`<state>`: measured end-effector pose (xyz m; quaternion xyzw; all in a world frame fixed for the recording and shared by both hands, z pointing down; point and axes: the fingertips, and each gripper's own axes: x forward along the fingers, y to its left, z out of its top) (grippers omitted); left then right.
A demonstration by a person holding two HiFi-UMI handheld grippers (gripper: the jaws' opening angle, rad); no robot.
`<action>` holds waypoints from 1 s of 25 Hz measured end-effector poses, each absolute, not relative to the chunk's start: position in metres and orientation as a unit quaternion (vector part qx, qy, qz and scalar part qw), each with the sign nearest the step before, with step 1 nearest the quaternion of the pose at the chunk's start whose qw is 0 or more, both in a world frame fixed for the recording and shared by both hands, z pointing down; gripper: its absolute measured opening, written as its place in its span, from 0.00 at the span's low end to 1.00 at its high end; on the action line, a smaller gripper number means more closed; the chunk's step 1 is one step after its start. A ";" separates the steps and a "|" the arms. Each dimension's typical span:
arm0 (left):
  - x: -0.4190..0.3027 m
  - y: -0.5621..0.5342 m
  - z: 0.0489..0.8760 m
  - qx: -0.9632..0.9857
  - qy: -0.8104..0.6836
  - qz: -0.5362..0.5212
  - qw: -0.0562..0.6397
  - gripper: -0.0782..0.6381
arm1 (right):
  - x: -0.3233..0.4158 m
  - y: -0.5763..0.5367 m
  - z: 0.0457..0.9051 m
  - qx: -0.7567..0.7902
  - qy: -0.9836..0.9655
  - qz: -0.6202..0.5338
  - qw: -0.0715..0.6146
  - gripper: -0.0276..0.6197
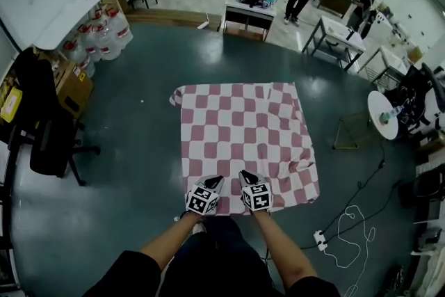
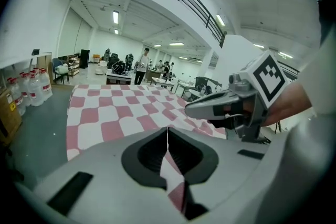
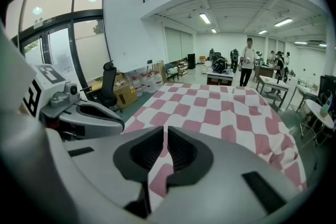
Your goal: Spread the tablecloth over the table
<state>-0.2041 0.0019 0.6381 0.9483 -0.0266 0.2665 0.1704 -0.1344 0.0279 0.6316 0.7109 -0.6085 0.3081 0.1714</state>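
cloth pos: tablecloth (image 1: 236, 129) lies over the table, which is hidden under it. Mostly flat, w/ the near hem at the person's side.
L grip: left gripper (image 2: 167, 128) has its jaws pressed together on a thin fold of the near hem; a cloth strip runs between the pads.
R grip: right gripper (image 3: 165, 128) is just beside it, jaws nearly together on the hem, w/ a slim gap at the tips & cloth between.
why mid-hem: both pinch close together at the hem's middle, prob. to tug the whole sheet toward the person evenly.
why thin pinch: holding the hem only leaves the rest lying flat.
rumples (image 1: 300, 162): near-right part is still creased, so spreading looks unfinished.
risk: pulling from the centre may bunch the corners.
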 end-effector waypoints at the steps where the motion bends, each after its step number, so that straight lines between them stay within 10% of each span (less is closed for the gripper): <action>1: -0.206 0.009 0.637 0.948 -0.025 0.267 0.171 0.13 | -0.136 0.037 0.631 0.714 -0.604 0.310 0.170 0.10; 25: -0.040 0.183 0.681 0.931 -0.090 0.307 0.175 0.13 | 0.092 0.247 0.676 0.696 -0.613 0.317 0.200 0.10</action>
